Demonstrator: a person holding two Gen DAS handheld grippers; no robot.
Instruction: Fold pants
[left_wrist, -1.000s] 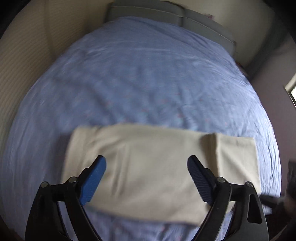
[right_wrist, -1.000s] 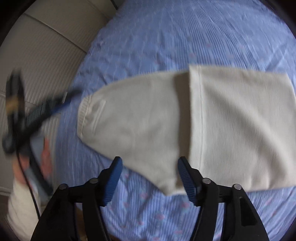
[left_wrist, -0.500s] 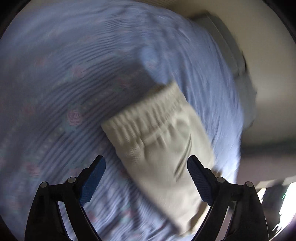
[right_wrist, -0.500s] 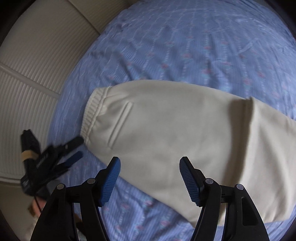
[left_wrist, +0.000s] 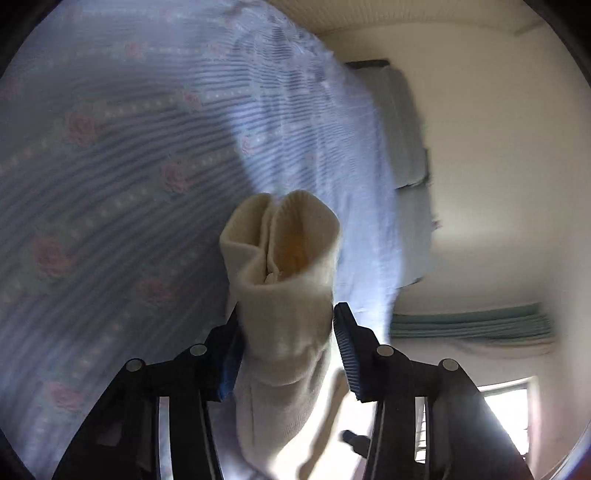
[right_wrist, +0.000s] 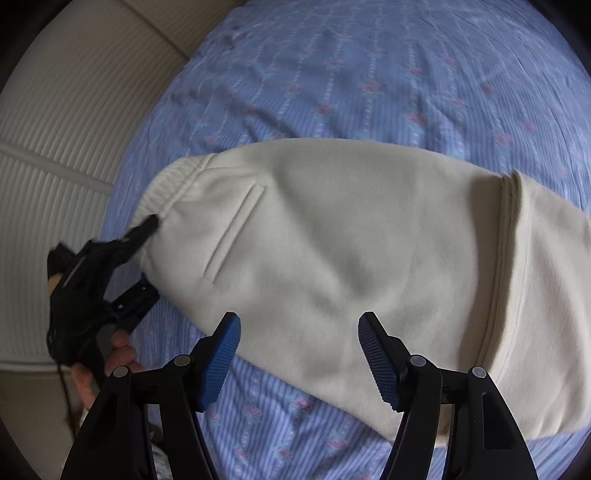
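Note:
Cream pants (right_wrist: 332, 240), folded over, lie flat on the blue flowered bed sheet (right_wrist: 369, 74), with a back pocket slit facing up. In the left wrist view the ribbed waistband (left_wrist: 284, 258) bunches up between the blue pads of my left gripper (left_wrist: 286, 314), whose jaws are closing and pinch the cloth. The right wrist view shows that left gripper (right_wrist: 149, 256) at the waistband corner, one finger above and one below. My right gripper (right_wrist: 299, 317) hovers open over the pants' near edge, with nothing pressed between its pads.
A cream ribbed panel (right_wrist: 55, 166) runs along the bed's left side. A hand (right_wrist: 118, 354) holds the left gripper beyond the bed edge. Grey pillows (left_wrist: 402, 129) lie at the bed's head, and a bright window (left_wrist: 506, 406) shows low on the right.
My left gripper swung down and rolled to the waistband end, then its jaws narrowed onto the cloth. The right gripper shifted toward the waistband half and stayed open.

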